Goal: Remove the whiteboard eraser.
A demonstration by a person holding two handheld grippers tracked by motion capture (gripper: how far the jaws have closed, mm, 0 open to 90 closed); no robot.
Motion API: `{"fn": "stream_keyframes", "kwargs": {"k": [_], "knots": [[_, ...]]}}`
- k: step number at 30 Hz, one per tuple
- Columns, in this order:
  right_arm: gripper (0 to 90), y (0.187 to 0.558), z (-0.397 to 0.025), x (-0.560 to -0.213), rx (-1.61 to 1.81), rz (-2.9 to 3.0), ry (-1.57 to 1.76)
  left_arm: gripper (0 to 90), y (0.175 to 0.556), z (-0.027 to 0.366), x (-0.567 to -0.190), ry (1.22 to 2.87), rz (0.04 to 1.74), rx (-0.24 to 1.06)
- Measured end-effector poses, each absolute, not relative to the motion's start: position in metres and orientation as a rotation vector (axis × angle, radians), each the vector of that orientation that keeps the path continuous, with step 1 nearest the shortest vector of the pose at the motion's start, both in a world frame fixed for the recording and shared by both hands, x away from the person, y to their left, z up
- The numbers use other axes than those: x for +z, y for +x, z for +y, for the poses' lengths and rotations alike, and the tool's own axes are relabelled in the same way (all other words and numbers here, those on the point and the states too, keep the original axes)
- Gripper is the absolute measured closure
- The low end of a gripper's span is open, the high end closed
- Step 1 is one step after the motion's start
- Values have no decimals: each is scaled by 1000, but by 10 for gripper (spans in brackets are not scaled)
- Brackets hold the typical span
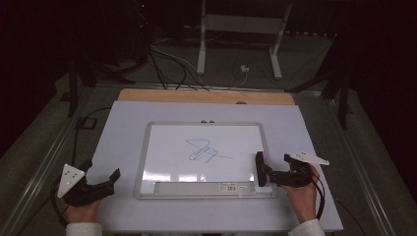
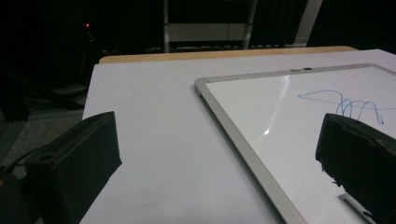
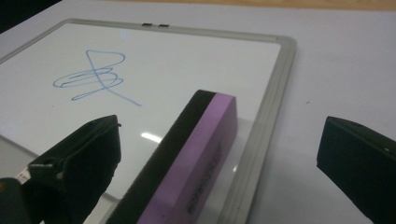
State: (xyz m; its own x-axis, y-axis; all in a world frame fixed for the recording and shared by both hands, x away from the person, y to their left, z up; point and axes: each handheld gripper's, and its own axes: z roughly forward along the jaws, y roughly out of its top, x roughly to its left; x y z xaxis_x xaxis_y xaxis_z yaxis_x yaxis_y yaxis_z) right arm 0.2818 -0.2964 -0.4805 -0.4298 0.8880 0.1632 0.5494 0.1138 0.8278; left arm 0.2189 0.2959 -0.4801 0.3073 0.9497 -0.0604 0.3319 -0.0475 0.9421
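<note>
Purple-black eraser (image 3: 187,163) on edge at whiteboard (image 1: 167,147) lower right corner; blue scribble (image 1: 206,150) mid-board

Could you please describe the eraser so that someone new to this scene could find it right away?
Start at the whiteboard lying flat mid-table and go to its near right corner. The eraser stands there on edge between the open right tongs. It is a block with a purple body and a black face, unlike the white board and blue scribble.

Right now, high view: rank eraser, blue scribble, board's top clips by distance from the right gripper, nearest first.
From the right gripper:
1. Eraser, at the whiteboard's lower right corner, between the open jaws.
2. Blue scribble, mid-board, to the left of the gripper.
3. Top clips, on the board's far edge.
</note>
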Motion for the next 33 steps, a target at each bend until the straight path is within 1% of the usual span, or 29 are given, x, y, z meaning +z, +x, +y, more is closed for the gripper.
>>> {"fn": "stream_keyframes", "kwargs": {"k": [1, 2, 6, 7, 9, 10, 12, 13, 15, 24, 30, 33], "knots": [[11, 282, -296, -481, 1239, 2025, 1399, 7, 219, 296, -480, 1582, 1203, 781], [55, 282, -296, -481, 1236, 2034, 1406, 7, 219, 296, -480, 1582, 1203, 781], [128, 280, -298, -480, 1232, 2043, 1432, 7, 219, 296, -480, 1583, 1201, 780], [128, 280, -298, -480, 1232, 2043, 1432, 7, 219, 296, -480, 1585, 1201, 780], [181, 280, -298, -480, 1224, 2054, 1447, 7, 219, 295, -480, 1584, 1201, 778], [181, 280, -298, -480, 1224, 2054, 1447, 7, 219, 295, -480, 1584, 1201, 778], [239, 281, -297, -482, 1204, 2078, 1458, 7, 219, 295, -480, 1584, 1199, 779], [285, 281, -295, -484, 1168, 2095, 1469, 7, 219, 295, -480, 1584, 1198, 778], [309, 282, -293, -485, 1175, 2107, 1486, 7, 219, 295, -480, 1584, 1199, 778], [319, 285, -289, -487, 1204, 2140, 1530, 7, 219, 294, -480, 1590, 1197, 781], [259, 290, -273, -493, 1174, 2212, 1547, 7, 219, 295, -480, 1584, 1201, 782], [265, 290, -271, -496, 1142, 2229, 1550, 7, 218, 295, -480, 1584, 1202, 783]]}}
